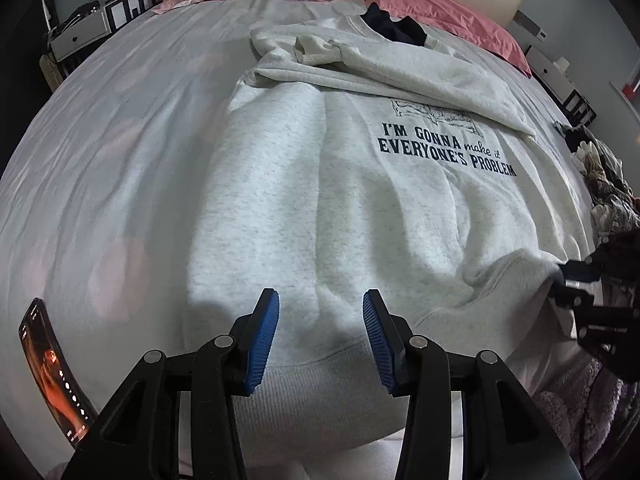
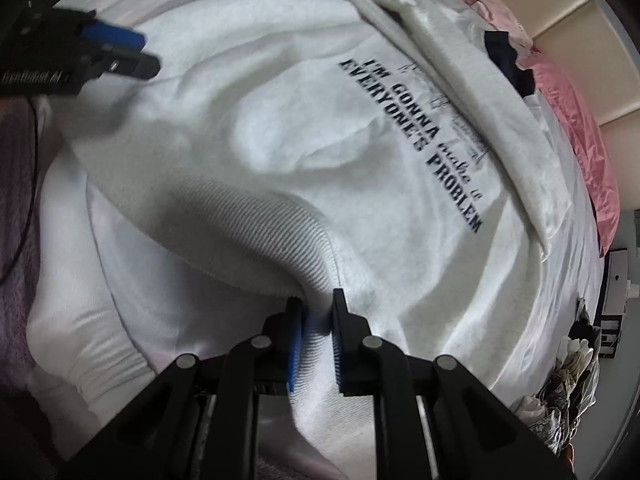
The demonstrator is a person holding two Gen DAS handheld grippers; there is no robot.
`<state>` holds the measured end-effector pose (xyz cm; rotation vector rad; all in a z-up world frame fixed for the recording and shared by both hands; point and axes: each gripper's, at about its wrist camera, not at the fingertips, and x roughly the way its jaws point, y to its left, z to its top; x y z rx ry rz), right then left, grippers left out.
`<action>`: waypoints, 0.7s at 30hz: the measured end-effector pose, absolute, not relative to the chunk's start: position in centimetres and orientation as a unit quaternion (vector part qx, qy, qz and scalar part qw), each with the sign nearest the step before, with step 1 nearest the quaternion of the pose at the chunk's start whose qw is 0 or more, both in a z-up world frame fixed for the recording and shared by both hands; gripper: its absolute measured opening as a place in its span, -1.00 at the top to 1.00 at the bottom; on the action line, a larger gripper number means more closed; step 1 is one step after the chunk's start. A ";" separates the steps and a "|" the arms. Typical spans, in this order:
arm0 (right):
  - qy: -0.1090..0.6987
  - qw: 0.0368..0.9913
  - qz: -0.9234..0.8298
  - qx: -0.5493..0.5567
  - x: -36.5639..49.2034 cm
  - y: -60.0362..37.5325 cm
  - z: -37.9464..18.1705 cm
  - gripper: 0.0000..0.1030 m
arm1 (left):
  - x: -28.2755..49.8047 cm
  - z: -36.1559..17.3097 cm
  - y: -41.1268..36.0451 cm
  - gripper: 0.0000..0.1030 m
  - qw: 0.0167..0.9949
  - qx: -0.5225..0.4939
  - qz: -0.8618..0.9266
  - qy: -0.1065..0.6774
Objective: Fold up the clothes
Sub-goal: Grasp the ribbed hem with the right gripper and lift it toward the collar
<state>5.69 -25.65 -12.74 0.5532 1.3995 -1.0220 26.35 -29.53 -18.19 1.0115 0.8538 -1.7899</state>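
Two grippers at the near hem of a grey sweatshirt (image 1: 320,200), spread front-up on the bed (image 1: 120,140), printed slogan readable, neckline toward the pink pillows (image 1: 452,16). One sleeve (image 1: 400,64) already laid across the chest — apparently the first fold done.

Right gripper (image 2: 316,308): fingers pinching the ribbed hem band (image 2: 256,232) at the corner, cloth bunched between the blue pads and drawn up into a ridge. Likely taken at the corner so the bottom edge lifts in one line.

Left gripper (image 1: 320,320): fingers spread, poised over the hem near the other side, nothing between them, no contact visible. Probably waiting to take the matching corner; both needed to carry the hem up evenly.

Judgement: bottom-to-top fold about to start, only half gripped. Risk — lifting on one corner alone skews the body and drags the laid sleeve.

Phone (image 1: 52,368) lit on the bed at left, clear of the cloth. More clothes (image 1: 608,184) heaped at right.
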 end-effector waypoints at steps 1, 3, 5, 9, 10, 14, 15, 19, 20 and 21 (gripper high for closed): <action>0.603 0.612 -0.451 0.243 5.4 -26.8 -12.5 0.76 | 26.6 -17.9 -29.6 0.11 0.446 0.399 -0.723 0.344; 0.593 0.607 -0.461 0.258 4.8 -29.1 -12.5 0.76 | 27.0 -17.4 -29.8 0.11 0.453 0.384 -0.727 0.344; 0.590 0.600 -0.465 0.276 4.5 -30.8 -13.5 0.75 | 27.4 -17.1 -29.9 0.11 0.459 0.373 -0.729 0.345; 0.589 0.588 -0.461 0.308 4.3 -32.4 -16.5 0.73 | 27.7 -17.7 -30.4 0.11 0.461 0.376 -0.721 0.356; 0.591 0.586 -0.459 0.312 4.3 -32.6 -17.2 0.72 | 27.8 -17.9 -30.5 0.11 0.461 0.378 -0.718 0.360; 0.593 0.584 -0.457 0.312 4.3 -32.7 -17.8 0.65 | 27.6 -18.4 -30.8 0.11 0.461 0.384 -0.713 0.362; 0.593 0.586 -0.456 0.312 4.3 -32.7 -17.7 0.64 | 27.5 -18.4 -30.8 0.11 0.460 0.385 -0.713 0.362; 0.577 0.596 -0.445 0.337 3.4 -32.1 -16.2 0.42 | 27.5 -18.4 -30.8 0.11 0.460 0.385 -0.714 0.361; 0.568 0.601 -0.443 0.346 3.1 -31.9 -15.7 0.28 | 27.5 -18.3 -30.8 0.11 0.459 0.384 -0.715 0.362; 0.560 0.606 -0.442 0.354 2.7 -31.6 -15.1 0.14 | 27.6 -18.2 -30.7 0.11 0.458 0.383 -0.716 0.362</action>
